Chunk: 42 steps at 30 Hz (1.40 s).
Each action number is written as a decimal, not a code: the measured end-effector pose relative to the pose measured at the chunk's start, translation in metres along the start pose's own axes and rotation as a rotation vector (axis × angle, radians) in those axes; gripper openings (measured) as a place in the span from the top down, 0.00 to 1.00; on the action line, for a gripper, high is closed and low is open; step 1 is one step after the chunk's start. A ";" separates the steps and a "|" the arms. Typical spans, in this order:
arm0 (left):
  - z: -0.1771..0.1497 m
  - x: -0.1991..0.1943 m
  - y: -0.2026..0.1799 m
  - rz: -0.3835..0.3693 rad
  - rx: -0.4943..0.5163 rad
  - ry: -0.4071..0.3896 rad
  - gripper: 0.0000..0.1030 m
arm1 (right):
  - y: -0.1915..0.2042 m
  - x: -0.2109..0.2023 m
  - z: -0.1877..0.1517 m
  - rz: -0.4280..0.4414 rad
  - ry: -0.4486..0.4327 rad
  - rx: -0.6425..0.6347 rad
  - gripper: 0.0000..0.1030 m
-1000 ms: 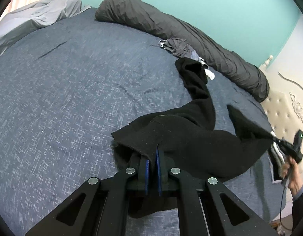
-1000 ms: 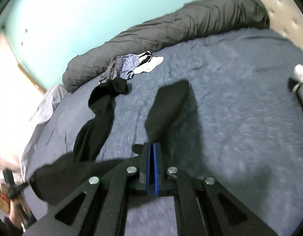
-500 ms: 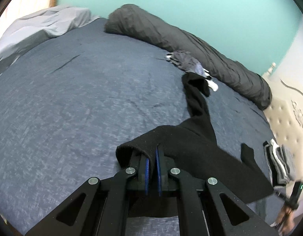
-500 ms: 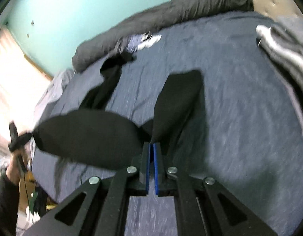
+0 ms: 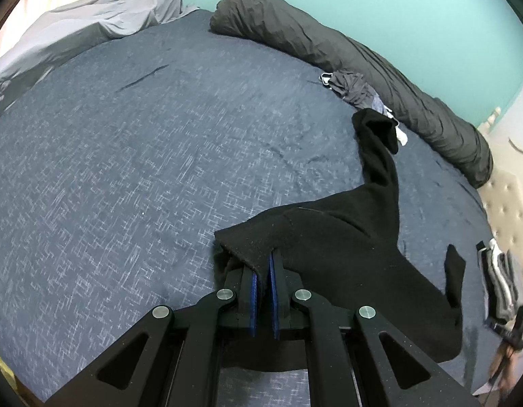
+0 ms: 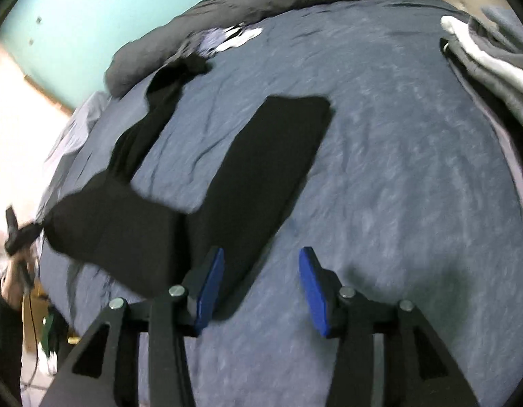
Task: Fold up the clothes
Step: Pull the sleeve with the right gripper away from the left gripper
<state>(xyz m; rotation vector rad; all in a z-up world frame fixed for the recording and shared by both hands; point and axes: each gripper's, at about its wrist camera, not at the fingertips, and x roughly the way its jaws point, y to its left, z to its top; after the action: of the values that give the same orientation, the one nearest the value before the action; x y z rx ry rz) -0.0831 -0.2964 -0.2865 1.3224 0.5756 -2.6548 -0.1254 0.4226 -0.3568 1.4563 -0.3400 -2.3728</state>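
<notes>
- Our left gripper (image 5: pixel 261 273) has its jaws clenched on the waist corner of the black trousers (image 5: pixel 346 237); our right gripper (image 6: pixel 261 285) has its jaws released, empty, just above the bed (image 6: pixel 380 186);
- The trousers lie on the bed, waist towards us, long axis running away towards the dark bolster (image 5: pixel 363 57); the legs splay apart, one flat, one twisted;
- We risk dragging the waist one-handed; the twisted leg could bunch, giving a crooked fold.

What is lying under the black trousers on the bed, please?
Under the black trousers only the blue bedspread shows around their edges. Whatever sits beneath the cloth itself is covered. The left gripper lifts one corner.
</notes>
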 end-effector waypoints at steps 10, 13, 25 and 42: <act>-0.001 0.021 0.002 0.016 0.057 0.007 0.94 | -0.015 0.076 0.076 -0.099 0.009 0.029 0.43; -0.002 0.026 0.004 0.022 0.069 0.012 0.94 | -0.021 0.097 0.088 -0.113 0.007 0.054 0.43; 0.000 0.038 0.000 0.055 0.090 0.022 0.94 | -0.024 0.128 0.103 -0.124 -0.043 0.066 0.91; 0.017 -0.022 -0.010 0.042 0.075 -0.022 0.94 | -0.044 -0.089 0.049 -0.270 -0.295 -0.032 0.97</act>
<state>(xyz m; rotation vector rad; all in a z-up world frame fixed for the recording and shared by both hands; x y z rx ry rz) -0.0851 -0.2946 -0.2576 1.3077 0.4451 -2.6776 -0.1391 0.5003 -0.2791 1.2013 -0.1822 -2.8036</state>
